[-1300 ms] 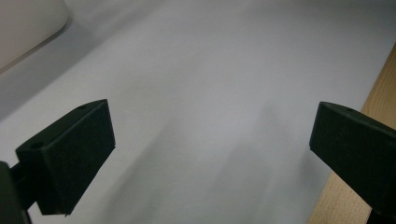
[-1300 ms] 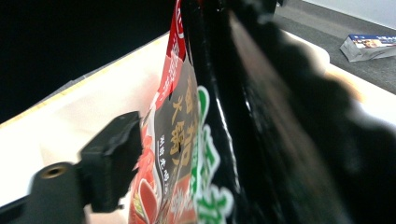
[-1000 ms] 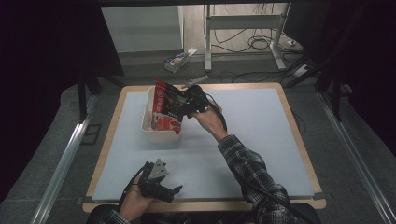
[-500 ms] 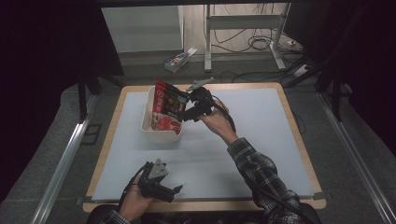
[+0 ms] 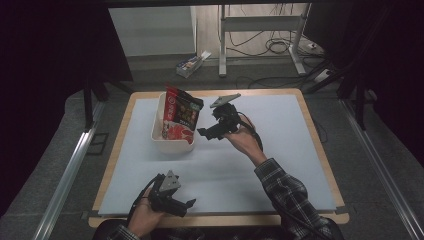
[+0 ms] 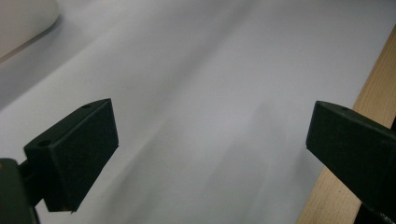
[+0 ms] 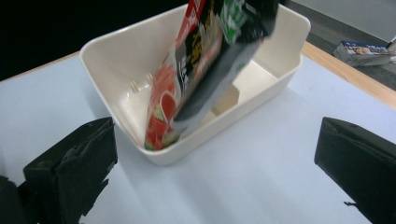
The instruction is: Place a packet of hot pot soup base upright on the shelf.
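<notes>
Behind the table (image 5: pixel 320 165), a carton (image 5: pixel 191 63)

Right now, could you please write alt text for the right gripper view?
A red and black snack packet stands tilted inside a cream plastic tub on a pale blue mat. The right gripper is open in front of it, holding nothing.

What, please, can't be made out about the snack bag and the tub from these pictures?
- Print on the snack bag: blurred in the right gripper view, too small in the high view.
- Tub floor: largely hidden by the bag in the high view.
- Tub in the left gripper view: cut off by the frame's corner.
</notes>
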A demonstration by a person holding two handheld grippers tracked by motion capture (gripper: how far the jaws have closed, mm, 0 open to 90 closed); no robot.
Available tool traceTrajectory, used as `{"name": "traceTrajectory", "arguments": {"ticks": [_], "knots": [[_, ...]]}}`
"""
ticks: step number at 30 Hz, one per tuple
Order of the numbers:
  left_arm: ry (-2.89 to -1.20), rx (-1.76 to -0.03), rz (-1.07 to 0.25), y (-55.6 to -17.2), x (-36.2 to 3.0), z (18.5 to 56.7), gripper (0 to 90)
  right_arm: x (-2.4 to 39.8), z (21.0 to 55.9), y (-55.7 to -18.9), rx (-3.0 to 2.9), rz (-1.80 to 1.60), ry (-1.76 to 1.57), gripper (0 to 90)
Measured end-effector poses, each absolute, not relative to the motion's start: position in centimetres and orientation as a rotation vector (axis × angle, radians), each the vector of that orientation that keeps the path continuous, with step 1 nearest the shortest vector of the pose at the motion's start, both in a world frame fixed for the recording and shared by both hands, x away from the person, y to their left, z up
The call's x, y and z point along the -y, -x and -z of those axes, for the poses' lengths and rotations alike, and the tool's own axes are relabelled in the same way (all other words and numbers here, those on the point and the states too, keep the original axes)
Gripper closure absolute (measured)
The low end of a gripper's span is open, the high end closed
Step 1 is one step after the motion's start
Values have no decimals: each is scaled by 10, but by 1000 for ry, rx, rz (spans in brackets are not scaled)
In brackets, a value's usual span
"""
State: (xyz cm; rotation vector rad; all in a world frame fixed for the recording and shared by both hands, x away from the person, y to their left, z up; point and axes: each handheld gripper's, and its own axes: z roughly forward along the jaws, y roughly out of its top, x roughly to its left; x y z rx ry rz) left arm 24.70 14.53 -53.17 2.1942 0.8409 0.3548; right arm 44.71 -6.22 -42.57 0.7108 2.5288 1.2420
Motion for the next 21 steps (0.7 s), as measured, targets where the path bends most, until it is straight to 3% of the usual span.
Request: {"name": "traceTrajectory", "arguments": {"ticks": [21], "knots": [[-2209, -825, -369, -246, -142, 532, 28, 110, 456, -418, -2588, -1188, -765, 0]]}}
